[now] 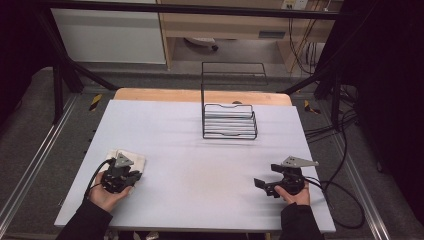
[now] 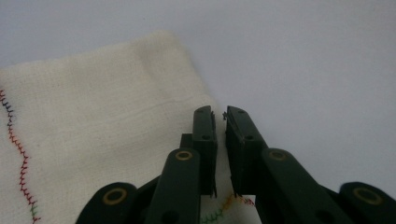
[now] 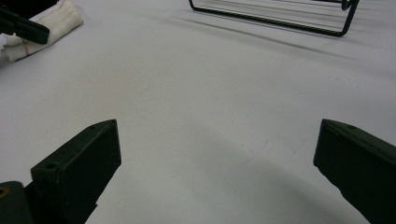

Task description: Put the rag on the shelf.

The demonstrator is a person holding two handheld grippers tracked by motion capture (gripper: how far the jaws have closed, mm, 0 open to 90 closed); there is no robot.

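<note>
Cream cloth (image 2: 93, 116) edge under our left hand-held gripper (image 2: 219, 116), jaws nearly closed, grip on cloth unclear; could slip free. Right hand-held gripper (image 3: 217, 154) wide open, empty above table (image 3: 210, 84).

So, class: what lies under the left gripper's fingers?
Under the left gripper, a folded cream cloth with coloured stitching lies on the white table. The fingers hide part of the cloth's edge, so any grip is unclear.

Both grippers are black. The left gripper (image 1: 131, 176) at the lower left and the right gripper (image 1: 260, 185) at the lower right each have a grey three-cornered plate, a black cable, and gold rings on the jaw arms. Sleeves are dark.
</note>
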